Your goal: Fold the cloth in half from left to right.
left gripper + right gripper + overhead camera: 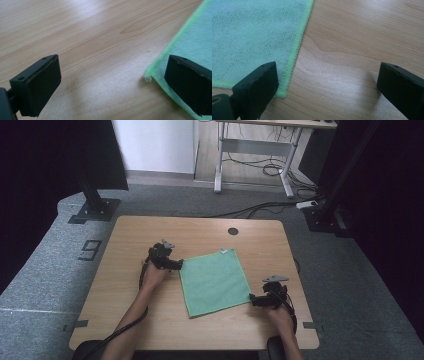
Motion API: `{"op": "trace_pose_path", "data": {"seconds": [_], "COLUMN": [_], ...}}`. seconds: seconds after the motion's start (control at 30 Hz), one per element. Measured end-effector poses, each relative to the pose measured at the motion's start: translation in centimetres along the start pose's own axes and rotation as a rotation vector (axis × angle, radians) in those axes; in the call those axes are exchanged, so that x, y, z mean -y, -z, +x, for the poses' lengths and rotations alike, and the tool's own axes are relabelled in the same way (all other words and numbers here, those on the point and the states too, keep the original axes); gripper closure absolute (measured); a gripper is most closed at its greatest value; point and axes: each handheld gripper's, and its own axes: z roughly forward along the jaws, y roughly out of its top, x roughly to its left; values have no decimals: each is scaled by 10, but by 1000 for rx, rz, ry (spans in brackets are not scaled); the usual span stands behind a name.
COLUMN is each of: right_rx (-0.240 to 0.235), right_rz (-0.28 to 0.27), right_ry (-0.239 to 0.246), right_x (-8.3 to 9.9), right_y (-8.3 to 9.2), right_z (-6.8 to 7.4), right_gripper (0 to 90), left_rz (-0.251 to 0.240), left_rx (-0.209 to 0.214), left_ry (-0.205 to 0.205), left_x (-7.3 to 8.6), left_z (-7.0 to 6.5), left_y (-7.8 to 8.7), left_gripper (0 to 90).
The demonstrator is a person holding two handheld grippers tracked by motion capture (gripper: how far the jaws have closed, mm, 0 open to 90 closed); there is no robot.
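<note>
Both hand-held grippers gape wide at green cloth [215, 281] corners.

A lab-like recording space: black curtains [45, 155], metal frame posts [92, 195], floor cables [260, 210], grey carpet [40, 280].

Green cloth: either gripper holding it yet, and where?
Nothing is held. Both grippers are open: the left gripper straddles the green cloth's left corner, the right gripper straddles its right corner, and the cloth lies flat on the table.
</note>
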Motion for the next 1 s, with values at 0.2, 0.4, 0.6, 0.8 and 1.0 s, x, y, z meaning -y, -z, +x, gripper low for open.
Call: {"op": "trace_pose_path", "data": {"seconds": [0.2,0.4,0.6,0.8,1.0], "right_rx": [-9,-20,-31,-50,-79], "right_rz": [-3,-6,-12,-16,-16], "right_ry": [-5,2,15,33,66], "right_x": [0,0,-1,-3,-6], "right_y": [0,-1,-2,-4,-6], "right_z": [-1,1,7,18,32], "right_gripper": [40,51,57,58,58], "left_rz": [11,30,35,49,68], "left_rx": [-26,-22,-23,-3,18], "left_ry": [-7,21,13,9,18], "left_x": [0,3,12,28,44], "left_z": [-1,2,5,15,27], "left_y": [-2,2,12,27,43], "left_gripper": [0,0,0,0,0]}}
